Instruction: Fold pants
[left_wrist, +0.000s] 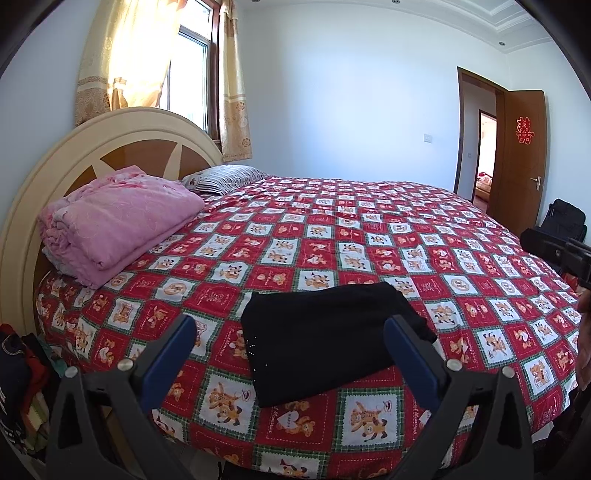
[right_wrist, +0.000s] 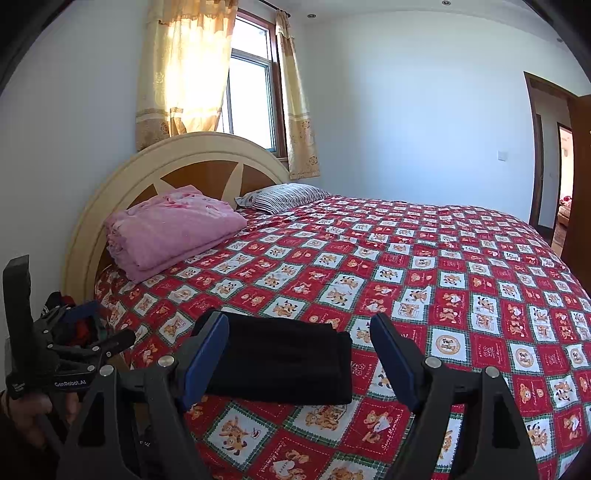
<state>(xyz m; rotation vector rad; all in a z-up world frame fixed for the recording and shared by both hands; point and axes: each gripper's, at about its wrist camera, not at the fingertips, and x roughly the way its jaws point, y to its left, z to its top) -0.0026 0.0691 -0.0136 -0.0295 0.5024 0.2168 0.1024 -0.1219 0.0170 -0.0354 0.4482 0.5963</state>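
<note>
**Folded Pants Lay Finished Near the Bed's Near Edge**

The left gripper (left_wrist: 290, 343) and right gripper (right_wrist: 297, 345) both hung with jaws spread wide, holding nothing. Beyond them the black fabric pants (left_wrist: 325, 336) lay as a compact folded rectangle near the near edge of the red checked bear-print bedspread (left_wrist: 406, 240). Any last tidying, I judged, meant light pressing only. Open bedspread stretched beyond; the folded pink quilt (left_wrist: 118, 221) sat well apart by the headboard.

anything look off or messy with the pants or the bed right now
Mostly tidy. The black pants lie folded on the red patterned bedspread, turned a bit askew to its checks, with one layer's corner poking out on the right side. Both grippers, left and right, are open and hold nothing.
</note>
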